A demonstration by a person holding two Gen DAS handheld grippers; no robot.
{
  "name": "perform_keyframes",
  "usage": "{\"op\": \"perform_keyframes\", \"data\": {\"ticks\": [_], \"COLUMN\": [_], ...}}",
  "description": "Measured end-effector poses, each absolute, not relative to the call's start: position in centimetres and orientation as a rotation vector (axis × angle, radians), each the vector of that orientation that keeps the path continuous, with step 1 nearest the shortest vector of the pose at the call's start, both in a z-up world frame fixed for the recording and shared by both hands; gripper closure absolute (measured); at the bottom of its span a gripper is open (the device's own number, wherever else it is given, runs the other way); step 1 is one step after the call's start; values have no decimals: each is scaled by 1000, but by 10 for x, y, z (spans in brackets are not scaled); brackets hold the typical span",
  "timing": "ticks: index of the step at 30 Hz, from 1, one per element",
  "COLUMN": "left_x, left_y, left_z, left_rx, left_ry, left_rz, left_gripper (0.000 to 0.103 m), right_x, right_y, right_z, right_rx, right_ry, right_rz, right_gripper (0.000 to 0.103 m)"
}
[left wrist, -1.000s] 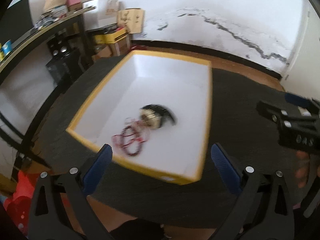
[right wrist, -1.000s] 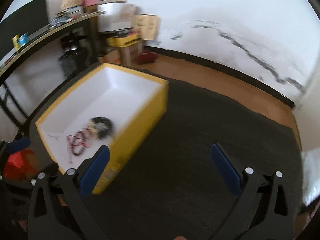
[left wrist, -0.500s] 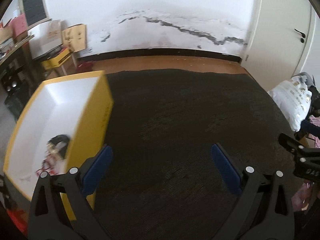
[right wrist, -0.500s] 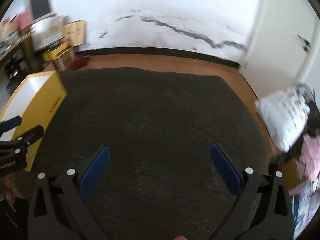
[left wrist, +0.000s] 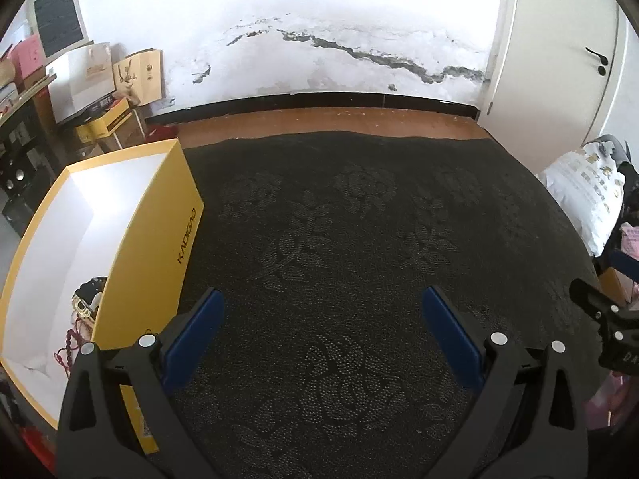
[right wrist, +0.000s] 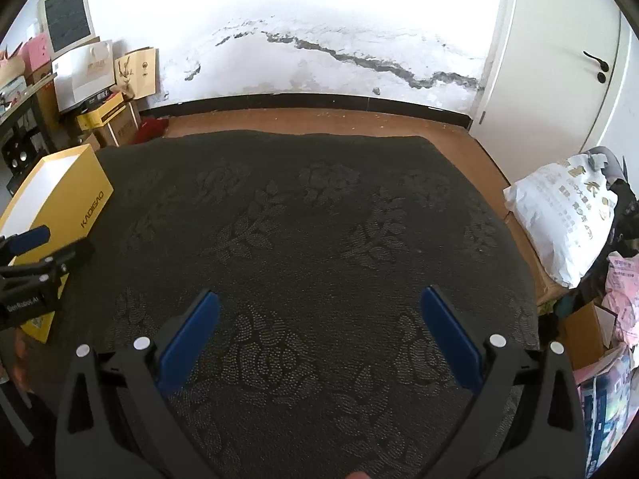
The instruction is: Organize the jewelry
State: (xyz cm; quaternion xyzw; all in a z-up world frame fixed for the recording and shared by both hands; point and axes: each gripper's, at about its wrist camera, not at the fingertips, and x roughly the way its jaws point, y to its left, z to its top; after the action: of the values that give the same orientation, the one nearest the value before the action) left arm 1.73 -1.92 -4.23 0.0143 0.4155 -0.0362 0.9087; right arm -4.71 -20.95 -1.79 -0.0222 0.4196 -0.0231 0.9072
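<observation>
A yellow box with a white inside stands at the left of the dark patterned cloth. Inside it, partly hidden by the box wall, lie a black and gold piece of jewelry and a red bead string. My left gripper is open and empty, just right of the box. My right gripper is open and empty over the bare cloth. The box also shows at the left of the right wrist view, with the left gripper's body in front of it.
A white printed sack and pink packages lie off the cloth's right edge. Cardboard boxes and bags stand by the wall at the back left. A white door is at the back right.
Both grippers have swung right, away from the box. The box has slid from the middle of the views to their left edge. Both grippers stay open and empty.
</observation>
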Motion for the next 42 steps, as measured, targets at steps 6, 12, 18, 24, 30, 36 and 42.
{"op": "perform_keyframes", "data": {"ticks": [6, 12, 18, 24, 30, 36, 42], "left_x": [20, 18, 20, 20, 20, 20, 20], "left_y": [-18, -22, -21, -22, -21, -21, -20], "left_z": [-44, -45, -46, -47, -47, -48, -49], "left_rx": [18, 33, 37, 39, 43, 44, 43], "left_ry": [863, 862, 862, 863, 863, 864, 865], "left_rz": [-60, -60, -52, -51, -52, -51, -50], "left_gripper": [6, 6, 6, 6, 6, 6, 6], "right_x": [-44, -44, -41, -42, -42, -41, -41], "right_y": [-206, -207, -207, -206, -207, -207, -208], "right_z": [-23, -23, -22, -21, -23, -23, -23], "right_rx": [-42, -25, -20, -19, -24, -23, -23], "right_ry": [878, 883, 880, 882, 885, 886, 886], "right_rz": [-32, -32, -31, -31, -27, -26, -27], "right_gripper": [6, 6, 6, 6, 6, 6, 6]}}
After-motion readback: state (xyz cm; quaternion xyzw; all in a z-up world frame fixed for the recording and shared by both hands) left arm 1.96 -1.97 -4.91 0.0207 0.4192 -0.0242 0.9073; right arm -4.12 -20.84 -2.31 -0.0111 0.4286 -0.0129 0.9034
